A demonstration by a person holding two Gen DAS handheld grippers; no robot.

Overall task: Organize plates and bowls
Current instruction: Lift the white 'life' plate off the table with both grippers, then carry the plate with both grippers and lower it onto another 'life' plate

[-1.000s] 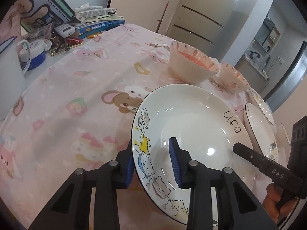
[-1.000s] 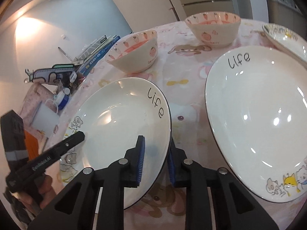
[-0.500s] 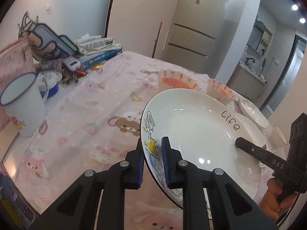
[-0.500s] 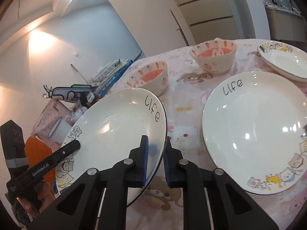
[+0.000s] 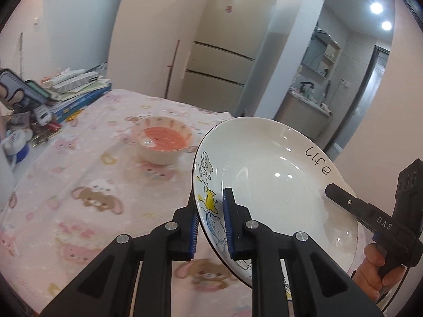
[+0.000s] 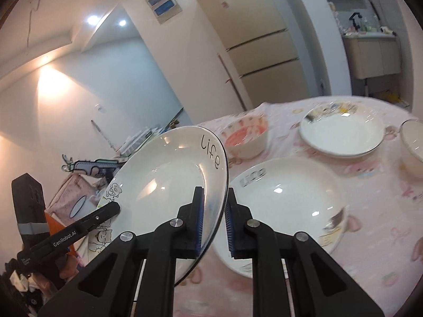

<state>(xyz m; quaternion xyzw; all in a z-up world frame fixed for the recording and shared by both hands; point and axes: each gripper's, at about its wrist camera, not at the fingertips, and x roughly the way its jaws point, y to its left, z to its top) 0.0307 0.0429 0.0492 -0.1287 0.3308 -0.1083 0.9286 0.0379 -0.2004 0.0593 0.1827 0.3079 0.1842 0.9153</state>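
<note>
A white plate (image 5: 277, 185) with cartoon cats and the word "life" hangs tilted above the table, held from two sides. My left gripper (image 5: 210, 203) is shut on its cat-painted rim. My right gripper (image 6: 214, 198) is shut on the opposite rim of the same plate (image 6: 164, 174), below the lettering. One right finger (image 5: 343, 198) shows on the plate's far edge in the left wrist view, with a hand beneath it. A second "life" plate (image 6: 285, 198) lies on the pink tablecloth (image 6: 370, 211) just right of the held one.
A pink-lined bowl (image 5: 161, 142) stands mid-table, a third plate (image 6: 343, 137) behind the second, and another bowl (image 6: 412, 145) at the right edge. Books and clutter (image 5: 79, 92) fill the far left corner. A fridge (image 5: 224, 52) stands beyond the table.
The left jaws shut on the rim and the right jaws tightened on theirs. Both grippers rose with the plate, which left the table and now tilts in the air.
</note>
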